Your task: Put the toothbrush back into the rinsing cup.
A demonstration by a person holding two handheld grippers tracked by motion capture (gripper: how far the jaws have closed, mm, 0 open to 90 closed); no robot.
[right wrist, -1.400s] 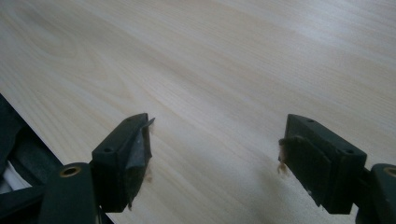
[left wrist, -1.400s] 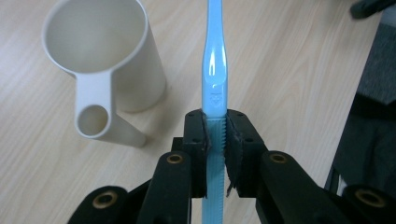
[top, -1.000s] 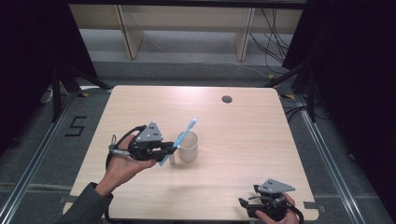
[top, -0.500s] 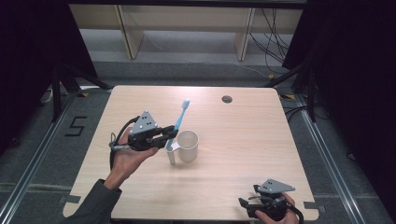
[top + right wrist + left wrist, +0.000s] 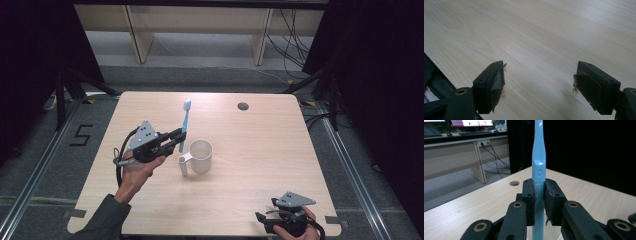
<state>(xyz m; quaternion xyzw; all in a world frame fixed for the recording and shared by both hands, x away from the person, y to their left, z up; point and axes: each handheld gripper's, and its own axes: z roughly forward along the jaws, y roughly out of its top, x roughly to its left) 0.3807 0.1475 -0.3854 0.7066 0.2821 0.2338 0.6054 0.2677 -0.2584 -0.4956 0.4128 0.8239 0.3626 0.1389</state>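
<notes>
Left tool, jaws clamped on the lower handle of a blue toothbrush, holds it upright just beside a white mug standing near the middle of the counter, while the right tool rests at the counter's near right corner with its jaws apart.

Even overhead light on the table, dark surrounds, soft shadows, close tongs slightly blurred

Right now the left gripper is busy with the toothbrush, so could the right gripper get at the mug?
Probably yes: the right gripper stands open with bare table between it and the mug, whose handle faces the near edge.
</notes>
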